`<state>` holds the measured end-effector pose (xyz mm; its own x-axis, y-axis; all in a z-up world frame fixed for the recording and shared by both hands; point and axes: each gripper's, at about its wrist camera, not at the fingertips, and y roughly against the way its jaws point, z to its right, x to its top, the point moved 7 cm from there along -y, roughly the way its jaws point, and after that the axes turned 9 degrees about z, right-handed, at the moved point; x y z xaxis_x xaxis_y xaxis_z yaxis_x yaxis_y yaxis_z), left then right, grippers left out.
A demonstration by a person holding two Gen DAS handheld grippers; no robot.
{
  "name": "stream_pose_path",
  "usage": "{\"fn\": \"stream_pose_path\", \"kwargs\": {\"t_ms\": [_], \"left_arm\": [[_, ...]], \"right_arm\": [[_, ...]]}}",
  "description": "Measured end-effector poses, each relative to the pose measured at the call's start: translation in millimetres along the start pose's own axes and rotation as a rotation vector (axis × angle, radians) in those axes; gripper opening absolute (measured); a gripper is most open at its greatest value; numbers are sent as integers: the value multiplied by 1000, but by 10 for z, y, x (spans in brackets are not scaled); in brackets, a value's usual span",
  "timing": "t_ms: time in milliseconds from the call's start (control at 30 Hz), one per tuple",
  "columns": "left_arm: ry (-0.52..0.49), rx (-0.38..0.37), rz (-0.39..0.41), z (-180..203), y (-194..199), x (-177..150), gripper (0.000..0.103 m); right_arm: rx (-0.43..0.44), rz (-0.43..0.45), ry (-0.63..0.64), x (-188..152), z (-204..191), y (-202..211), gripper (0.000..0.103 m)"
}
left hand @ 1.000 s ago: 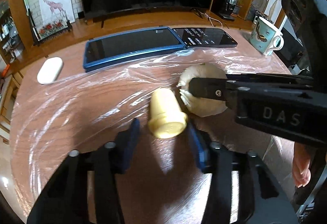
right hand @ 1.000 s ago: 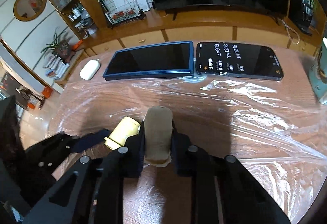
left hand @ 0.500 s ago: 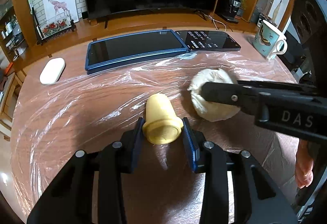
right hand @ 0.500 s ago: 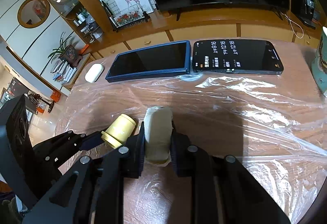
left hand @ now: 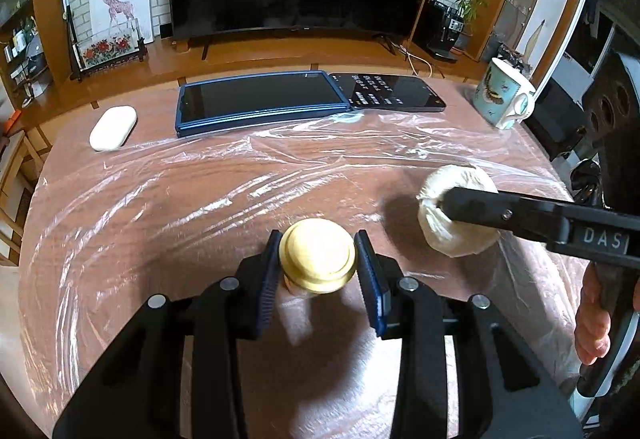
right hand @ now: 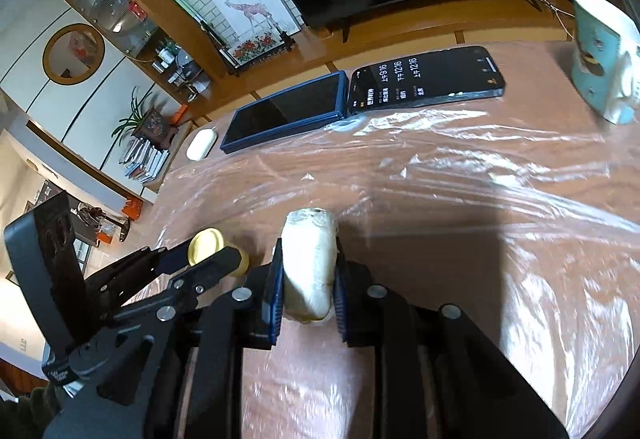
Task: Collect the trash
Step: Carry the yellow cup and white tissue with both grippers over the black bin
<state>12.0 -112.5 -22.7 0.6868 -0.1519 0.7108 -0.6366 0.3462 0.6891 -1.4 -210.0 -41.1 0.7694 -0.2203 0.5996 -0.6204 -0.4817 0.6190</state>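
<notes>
My left gripper (left hand: 317,259) is shut on a small yellow plastic cup (left hand: 317,254), whose round end faces the left wrist camera, held just above the table. My right gripper (right hand: 309,271) is shut on a crumpled off-white paper wad (right hand: 308,259), squeezed between the blue pads. In the left wrist view the same paper wad (left hand: 456,215) hangs to the right in the right gripper (left hand: 444,205). In the right wrist view the yellow cup (right hand: 207,243) shows at lower left in the left gripper (right hand: 212,251). A clear plastic sheet (left hand: 200,191) covers the wooden table (left hand: 152,107).
At the table's far side lie a blue-cased tablet (left hand: 260,101), a black phone (left hand: 394,93) and a white oval case (left hand: 113,127). A teal mug (left hand: 502,95) stands at the far right. A person's hand (left hand: 596,315) grips the right tool. A TV stands beyond.
The left gripper closed on the yellow cup and lifted it, tipping its end toward the camera. The right gripper carried the paper wad to the right, away from the cup.
</notes>
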Motion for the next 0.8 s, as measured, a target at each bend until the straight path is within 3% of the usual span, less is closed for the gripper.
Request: {"fn": "stream_pose_path", "kwargs": {"t_ms": [800], "left_arm": [[-18,-81,42,135,804,-466,38]], "right_arm": [[-20,63,11,-682,-399,737,22]]}}
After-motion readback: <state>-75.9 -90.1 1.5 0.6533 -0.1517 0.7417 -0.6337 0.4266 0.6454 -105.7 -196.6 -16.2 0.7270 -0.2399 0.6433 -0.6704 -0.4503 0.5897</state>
